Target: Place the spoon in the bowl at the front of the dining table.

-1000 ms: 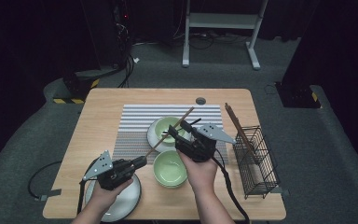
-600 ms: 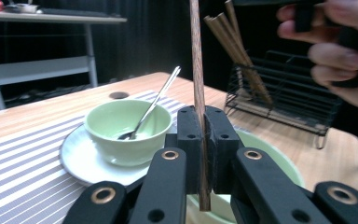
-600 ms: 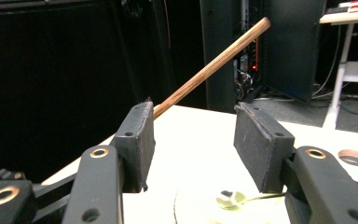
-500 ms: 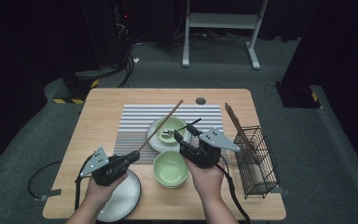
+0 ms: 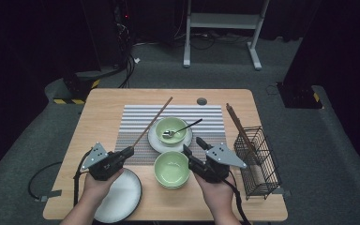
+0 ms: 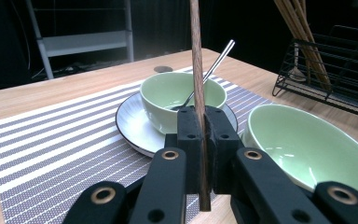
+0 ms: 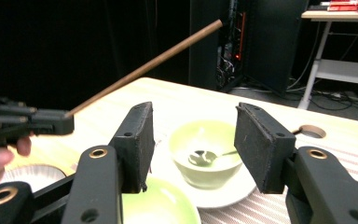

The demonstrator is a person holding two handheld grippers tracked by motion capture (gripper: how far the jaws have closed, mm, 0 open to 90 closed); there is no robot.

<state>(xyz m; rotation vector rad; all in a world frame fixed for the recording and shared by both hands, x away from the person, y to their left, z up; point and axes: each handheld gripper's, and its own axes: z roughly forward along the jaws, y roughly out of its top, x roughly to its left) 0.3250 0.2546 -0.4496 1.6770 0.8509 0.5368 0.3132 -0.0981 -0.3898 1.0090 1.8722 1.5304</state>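
Observation:
My left gripper (image 5: 130,151) is at the near left of the striped placemat (image 5: 136,119), shut on the near end of a brown chopstick (image 5: 152,123) that slants up and away over the mat. In the left gripper view the chopstick (image 6: 196,70) stands clamped between the gripper's (image 6: 204,126) pads. My right gripper (image 5: 193,145) is open and holds nothing, just right of the near green bowl (image 5: 171,168). Its jaws (image 7: 193,140) point at the far green bowl (image 7: 205,149), which holds a metal spoon (image 5: 183,127) and sits on a white plate (image 5: 155,143).
A grey plate (image 5: 122,197) lies at the near left under the left hand. A black wire basket (image 5: 260,161) with several chopsticks (image 5: 238,124) stands at the right edge. A round grommet hole (image 5: 201,101) is at the table's far side.
The right gripper has drawn back toward the near edge, away from the chopstick. The left gripper has shifted slightly left with the chopstick in it.

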